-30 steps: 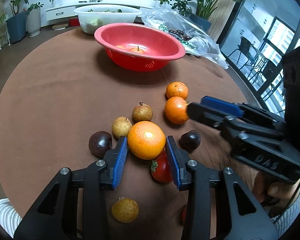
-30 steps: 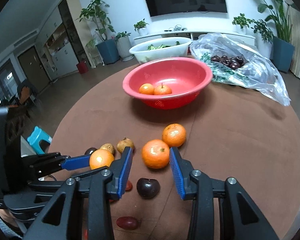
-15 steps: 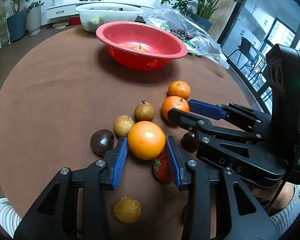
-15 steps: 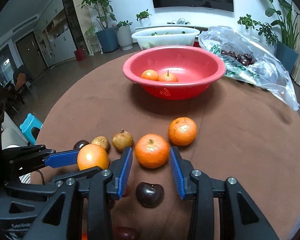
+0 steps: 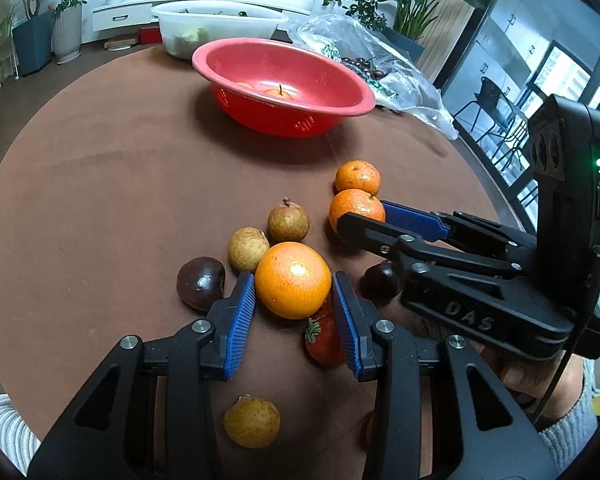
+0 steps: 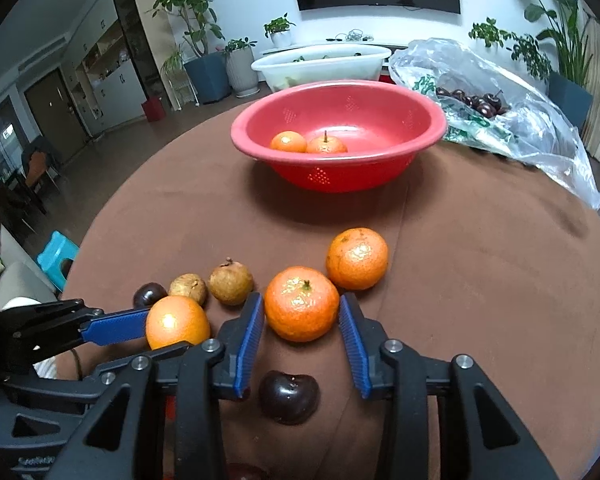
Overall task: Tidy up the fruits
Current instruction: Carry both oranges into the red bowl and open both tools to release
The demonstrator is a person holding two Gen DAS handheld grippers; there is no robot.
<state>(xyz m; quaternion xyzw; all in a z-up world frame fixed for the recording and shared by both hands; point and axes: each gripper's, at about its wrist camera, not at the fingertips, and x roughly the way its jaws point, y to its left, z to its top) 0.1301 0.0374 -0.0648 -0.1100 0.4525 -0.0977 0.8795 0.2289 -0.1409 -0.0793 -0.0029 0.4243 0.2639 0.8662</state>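
Your left claw [image 5: 293, 294] is clamped on the large orange [image 5: 293, 280] just above the tabletop [image 5: 100, 200]; your right claw [image 6: 302, 330] brackets a mandarin [image 6: 301, 303], pads apparently touching; both are round, light, soft-skinned and liable to roll; grip across the widest girth, gently.

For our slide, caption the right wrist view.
Right gripper brackets a tangerine on the brown table, red bowl beyond.

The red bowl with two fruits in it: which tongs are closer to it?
Right, though only slightly. The right tongs straddle an orange a bit nearer the red bowl. The left tongs straddle another orange farther back.
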